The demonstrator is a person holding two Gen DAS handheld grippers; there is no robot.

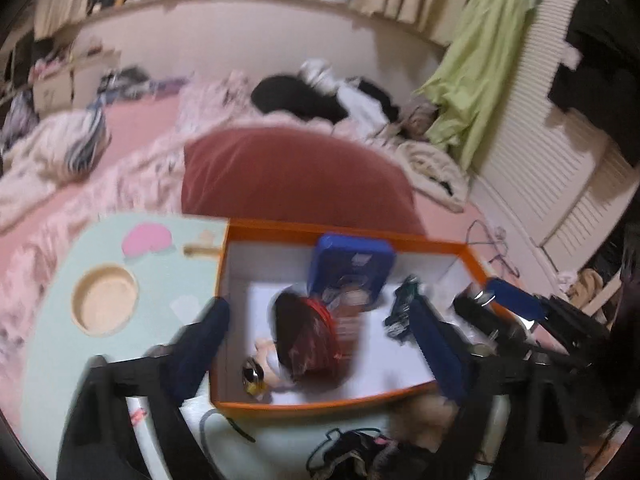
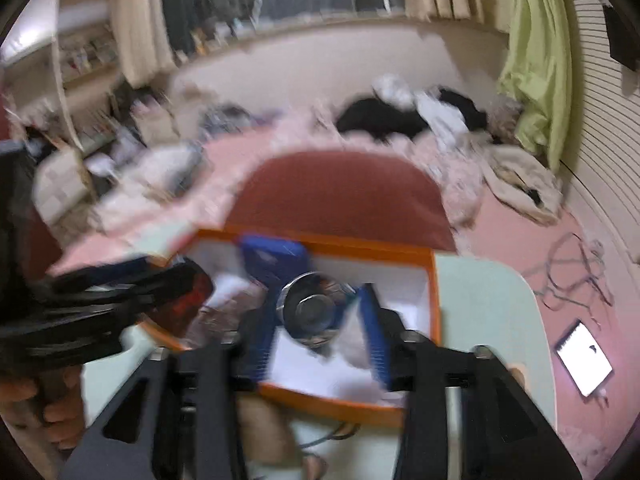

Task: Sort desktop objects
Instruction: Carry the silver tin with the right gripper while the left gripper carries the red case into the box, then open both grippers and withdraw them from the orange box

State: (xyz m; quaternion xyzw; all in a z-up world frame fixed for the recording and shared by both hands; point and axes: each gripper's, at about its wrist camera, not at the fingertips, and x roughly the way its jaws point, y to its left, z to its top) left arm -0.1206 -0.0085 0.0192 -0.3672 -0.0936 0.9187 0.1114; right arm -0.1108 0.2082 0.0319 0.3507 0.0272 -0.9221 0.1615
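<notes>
An orange box (image 1: 320,406) with a white inside stands on the pale green table (image 1: 60,344). In it lie a doll with dark red hair (image 1: 304,344), a blue case (image 1: 352,264) leaning on the far wall, and a dark green item (image 1: 400,312). My left gripper (image 1: 320,320) is open above the box, its fingers either side of the doll. In the right wrist view my right gripper (image 2: 316,312) is shut on a shiny metal can (image 2: 312,312) over the orange box (image 2: 332,404). The blue case (image 2: 276,260) is behind the can.
A round wooden dish (image 1: 106,300) and a pink shape (image 1: 146,238) are on the table's left. Dark cords (image 1: 352,452) lie in front of the box. A red cushion (image 1: 296,176) and a cluttered bed are behind. A lit tablet (image 2: 584,364) lies on the floor.
</notes>
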